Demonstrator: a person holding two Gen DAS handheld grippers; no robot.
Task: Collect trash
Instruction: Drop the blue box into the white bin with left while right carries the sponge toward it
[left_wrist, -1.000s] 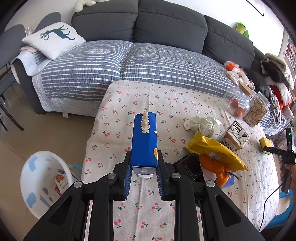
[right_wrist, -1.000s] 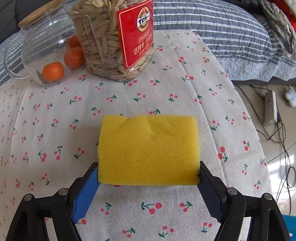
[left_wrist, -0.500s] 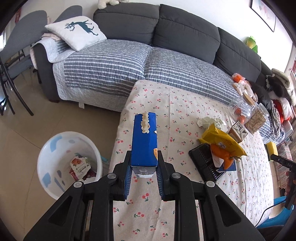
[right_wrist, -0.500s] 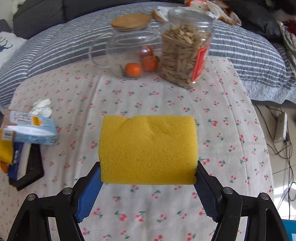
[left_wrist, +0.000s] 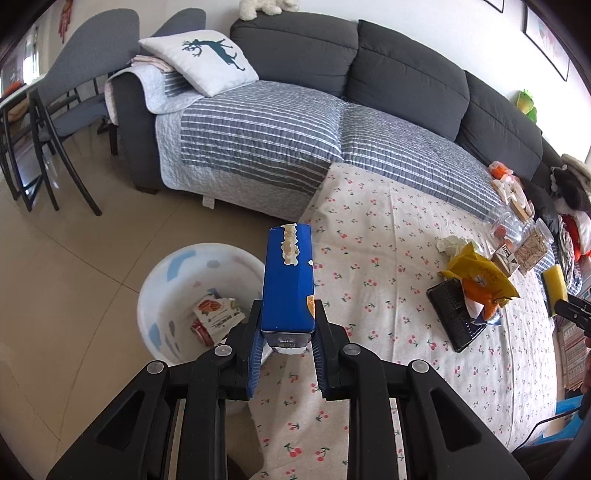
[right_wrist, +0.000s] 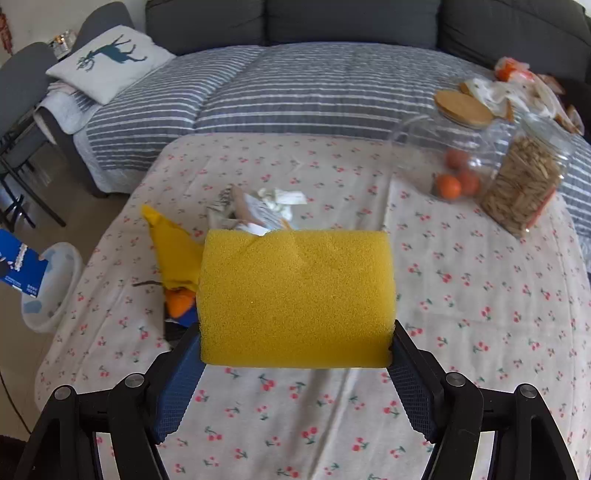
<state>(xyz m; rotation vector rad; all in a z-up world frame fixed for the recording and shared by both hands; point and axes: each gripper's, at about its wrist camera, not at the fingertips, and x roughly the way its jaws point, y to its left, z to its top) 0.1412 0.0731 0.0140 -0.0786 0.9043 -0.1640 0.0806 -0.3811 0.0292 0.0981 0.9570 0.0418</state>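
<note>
My left gripper (left_wrist: 287, 354) is shut on a blue carton (left_wrist: 289, 280) with a torn top, held above the table's left edge beside the white trash bin (left_wrist: 162, 280) on the floor. The bin holds a crumpled wrapper (left_wrist: 216, 317). My right gripper (right_wrist: 295, 365) is shut on a yellow sponge (right_wrist: 295, 295), held above the cherry-print table (right_wrist: 461, 314). The sponge hides part of the trash pile. The carton (right_wrist: 20, 267) and bin (right_wrist: 55, 291) also show at the left of the right wrist view. The sponge (left_wrist: 554, 290) shows at the right of the left wrist view.
On the table lie a yellow bag (left_wrist: 480, 273), an orange wrapper (left_wrist: 484, 306), a black tray (left_wrist: 454, 314), crumpled tissue (left_wrist: 450, 243), a small box (left_wrist: 508, 256), a jar of tangerines (right_wrist: 454, 162) and a jar of seeds (right_wrist: 524, 184). A grey sofa (left_wrist: 369, 81) stands behind. Chairs (left_wrist: 48, 122) stand at the left.
My left gripper has carried the blue carton left, from over the table toward the bin. My right gripper has lifted and pulled back with the sponge, swinging left toward the table's middle.
</note>
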